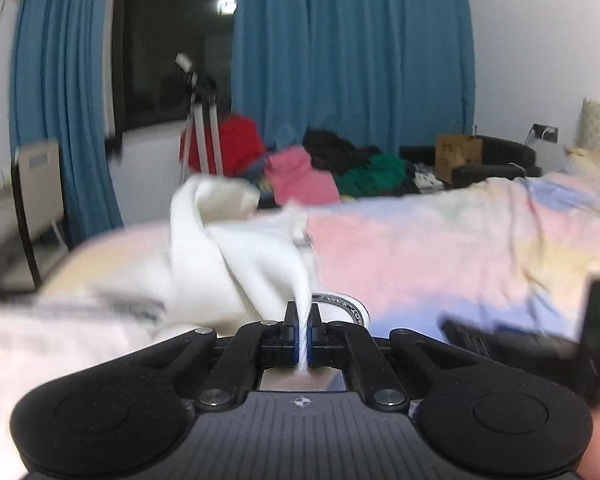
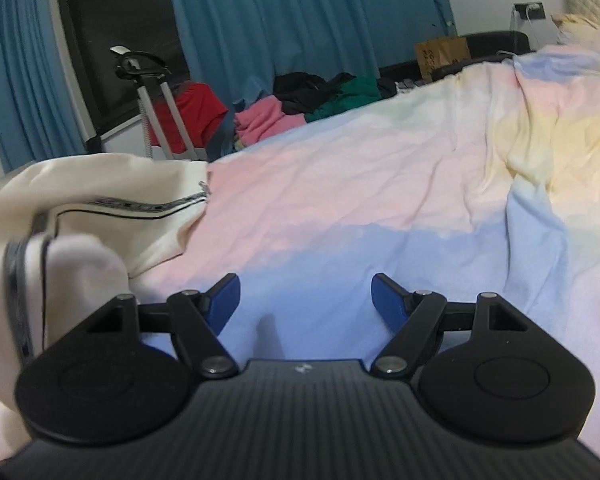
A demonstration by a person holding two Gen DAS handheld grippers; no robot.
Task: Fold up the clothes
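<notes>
A cream white garment with a dark striped trim lies bunched on the pastel bed cover. My left gripper is shut on a fold of this garment and holds it lifted, the cloth draping up and left from the jaws. In the right wrist view the same garment lies at the left on the bed cover. My right gripper is open and empty, low over the blue part of the cover, to the right of the garment. The right gripper's body shows at the right edge of the left wrist view.
A heap of pink, green and black clothes lies beyond the bed. A red item with a metal stand is by the window with blue curtains. A brown paper bag and a black seat are at the far right. A wooden desk stands left.
</notes>
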